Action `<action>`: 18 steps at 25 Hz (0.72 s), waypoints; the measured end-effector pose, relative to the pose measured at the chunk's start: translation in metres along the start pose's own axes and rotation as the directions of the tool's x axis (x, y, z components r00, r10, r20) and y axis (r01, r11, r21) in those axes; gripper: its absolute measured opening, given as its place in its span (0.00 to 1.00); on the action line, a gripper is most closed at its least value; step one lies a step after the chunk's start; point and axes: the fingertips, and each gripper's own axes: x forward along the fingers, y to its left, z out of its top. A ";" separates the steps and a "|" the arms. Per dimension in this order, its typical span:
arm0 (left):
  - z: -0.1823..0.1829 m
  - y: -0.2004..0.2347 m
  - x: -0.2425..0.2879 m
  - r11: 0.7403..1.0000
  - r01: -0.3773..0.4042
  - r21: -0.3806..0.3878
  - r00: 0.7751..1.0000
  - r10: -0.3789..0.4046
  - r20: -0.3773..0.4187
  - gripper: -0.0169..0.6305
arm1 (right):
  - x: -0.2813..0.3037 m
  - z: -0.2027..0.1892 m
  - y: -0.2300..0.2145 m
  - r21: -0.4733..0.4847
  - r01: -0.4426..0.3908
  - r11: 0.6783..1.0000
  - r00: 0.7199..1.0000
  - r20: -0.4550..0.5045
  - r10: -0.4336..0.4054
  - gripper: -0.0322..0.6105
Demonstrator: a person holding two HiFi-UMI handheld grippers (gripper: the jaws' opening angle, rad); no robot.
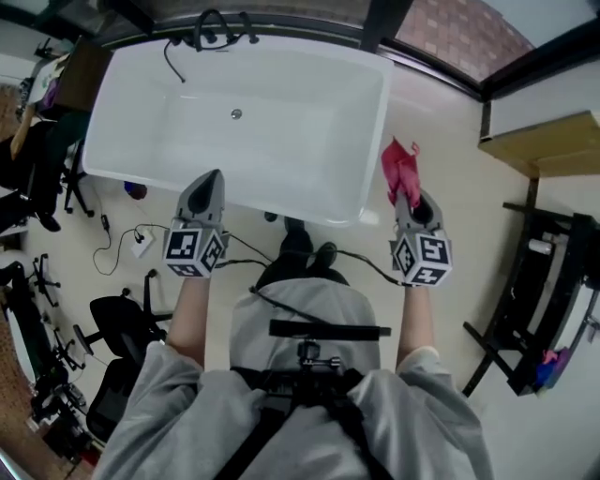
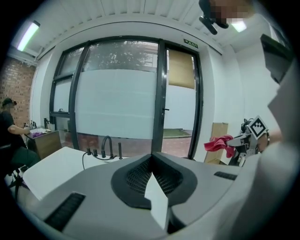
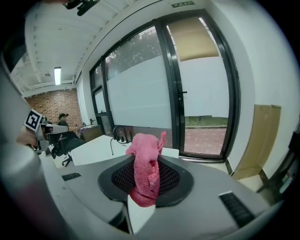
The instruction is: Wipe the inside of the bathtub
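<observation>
The head camera sat above the person's shoulders and looked forward and steeply down, from well above, on the bathtub (image 1: 234,155) and the floor. The left gripper's (image 1: 212,176) camera rode close behind its own jaws and faced about level over the tub toward the glass doors (image 2: 117,103). The right gripper (image 2: 236,140) with its pink cloth (image 2: 218,143) showed at that view's right edge. The right gripper's camera, likewise close behind its jaws, faced the same doors, with the left gripper at its left edge. All three views shared the tub's tap (image 1: 211,28).
</observation>
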 end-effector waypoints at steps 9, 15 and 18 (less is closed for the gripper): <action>0.006 -0.019 -0.056 0.999 -0.018 0.038 1.000 0.017 0.027 0.03 | -0.065 -0.042 0.010 0.079 0.004 0.997 1.000 -0.011 -0.003 0.19; 0.007 0.002 -0.075 0.998 -0.009 0.056 1.000 0.008 0.020 0.03 | -0.087 -0.053 0.038 0.109 0.035 0.993 0.999 -0.012 -0.034 0.19; 0.007 0.014 -0.075 0.998 0.031 0.061 0.999 -0.033 0.020 0.03 | -0.089 -0.059 0.060 0.122 0.061 0.991 0.998 -0.013 -0.060 0.19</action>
